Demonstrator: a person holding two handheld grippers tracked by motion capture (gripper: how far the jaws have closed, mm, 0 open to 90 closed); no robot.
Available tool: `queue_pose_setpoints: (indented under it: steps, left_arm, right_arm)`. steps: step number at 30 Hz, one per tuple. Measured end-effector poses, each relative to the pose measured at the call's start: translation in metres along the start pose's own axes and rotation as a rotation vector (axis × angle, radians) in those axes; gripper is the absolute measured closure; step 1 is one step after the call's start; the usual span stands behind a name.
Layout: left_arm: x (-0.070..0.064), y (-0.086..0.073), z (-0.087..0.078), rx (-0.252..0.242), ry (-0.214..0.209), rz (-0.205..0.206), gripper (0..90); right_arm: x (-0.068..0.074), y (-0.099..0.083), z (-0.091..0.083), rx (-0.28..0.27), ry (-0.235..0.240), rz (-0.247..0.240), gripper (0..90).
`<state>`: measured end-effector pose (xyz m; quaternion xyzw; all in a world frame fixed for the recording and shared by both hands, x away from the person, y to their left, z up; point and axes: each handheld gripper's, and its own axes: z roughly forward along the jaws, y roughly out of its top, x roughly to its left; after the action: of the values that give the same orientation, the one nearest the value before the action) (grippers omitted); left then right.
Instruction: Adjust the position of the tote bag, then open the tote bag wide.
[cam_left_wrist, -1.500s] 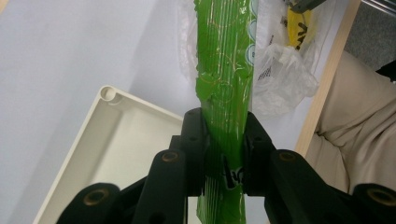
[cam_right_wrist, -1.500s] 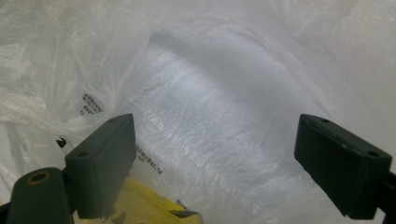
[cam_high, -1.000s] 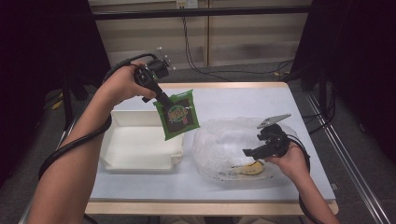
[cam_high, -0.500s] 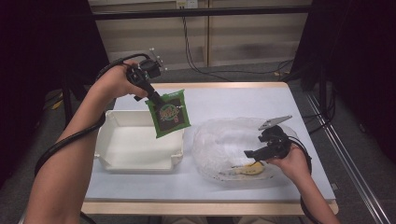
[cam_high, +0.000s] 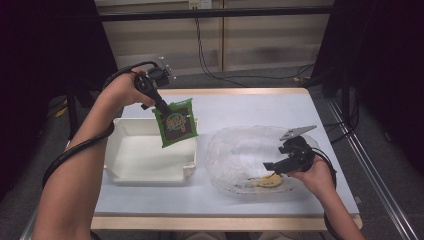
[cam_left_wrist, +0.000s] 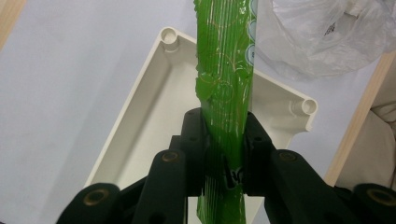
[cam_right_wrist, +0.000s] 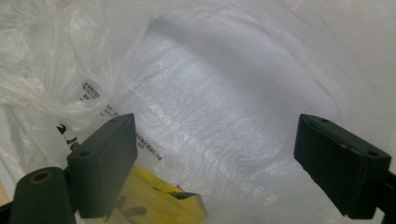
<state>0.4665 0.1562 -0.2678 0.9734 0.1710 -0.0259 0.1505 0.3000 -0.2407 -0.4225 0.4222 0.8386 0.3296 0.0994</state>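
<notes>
Slippage is your main risk: your left gripper (cam_high: 161, 104) has its jaws clenched on the top edge of the green snack packet (cam_high: 176, 126), which hangs free below the fingers, over the right rim of the white tray (cam_high: 127, 172). In the left gripper view the packet (cam_left_wrist: 225, 79) stands edge-on between the fingers (cam_left_wrist: 192, 135), pinched on thin, glossy film. If you swing it sideways quickly, the film may slide out or the packet may twist, and it may catch the tray wall (cam_left_wrist: 280, 100) or land on the table (cam_high: 260, 107) instead of inside.

Your right gripper (cam_high: 280, 165) has its jaws spread wide, holding nothing, with the clear plastic bag (cam_high: 240, 150) lying ahead of and around the fingers. Closing there may snag loose film rather than the yellow packet (cam_right_wrist: 159, 198) lying just below the near finger.

You cannot read the green packet's print from edge-on, and its lower end is cut off in the left gripper view. The yellow packet is half veiled by crumpled plastic, so its outline and exact lie are unclear.
</notes>
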Motion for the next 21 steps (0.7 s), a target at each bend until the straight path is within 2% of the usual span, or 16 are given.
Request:
queue_pose_setpoints:
  steps: [1,2,4,5,6,7,10,12,13,14,15,17,18,19,20,21]
  left_arm:
    - [0.001,-0.001,0.000,0.006,0.005,0.002,75.2]
    - [0.001,-0.001,0.001,-0.005,0.011,-0.022,75.2]
    - [0.003,-0.003,0.002,-0.003,0.015,-0.010,75.2]
    - [0.002,-0.004,0.004,-0.023,0.015,-0.039,75.2]
    - [0.003,-0.004,0.005,-0.019,0.020,-0.022,75.2]
    - [0.004,-0.005,0.005,-0.021,0.006,-0.032,75.2]
    - [0.006,-0.006,0.006,-0.017,0.000,-0.028,75.2]
    - [0.009,-0.007,0.006,0.001,0.004,-0.006,75.2]
    - [0.009,-0.008,0.007,-0.012,0.001,-0.031,75.2]
    - [0.012,-0.009,0.007,0.004,0.007,-0.003,75.2]
    - [0.012,-0.010,0.007,0.008,0.002,-0.022,75.2]
    - [0.013,-0.012,0.010,-0.010,0.017,-0.017,75.2]
    - [0.013,-0.013,0.011,-0.018,0.011,-0.033,75.2]
    - [0.012,-0.014,0.012,-0.016,0.014,-0.033,75.2]
    - [0.015,-0.014,0.012,0.007,0.007,-0.009,75.2]
    - [0.014,-0.015,0.014,-0.006,0.014,-0.020,75.2]
  right_arm:
    - [0.000,0.000,0.000,-0.005,0.001,-0.006,13.4]
    - [0.000,0.000,0.000,-0.005,-0.002,-0.007,13.4]
    - [0.001,-0.001,0.000,-0.005,0.001,-0.004,13.4]
    - [0.001,-0.001,0.000,0.001,0.000,0.000,13.4]
    - [0.002,-0.001,0.001,0.000,0.001,-0.005,13.3]
    - [0.001,-0.002,0.002,-0.003,0.005,-0.012,13.3]
    - [0.002,-0.001,0.002,0.003,0.007,-0.006,13.3]
    - [0.002,-0.001,0.003,-0.001,0.008,-0.008,13.3]
    - [0.002,-0.001,0.003,-0.003,0.010,-0.004,13.2]
    - [0.002,-0.001,0.003,0.001,0.011,-0.001,13.2]
    - [0.002,-0.002,0.003,0.005,0.012,-0.002,13.3]
    - [0.002,-0.002,0.004,0.007,0.013,-0.003,13.2]
    - [0.003,-0.001,0.004,0.010,0.010,-0.001,13.2]
    - [0.002,-0.001,0.004,0.006,0.010,-0.010,13.2]
    - [0.003,0.000,0.004,0.004,0.012,0.000,13.2]
    - [0.003,0.001,0.004,0.004,0.010,-0.007,13.2]
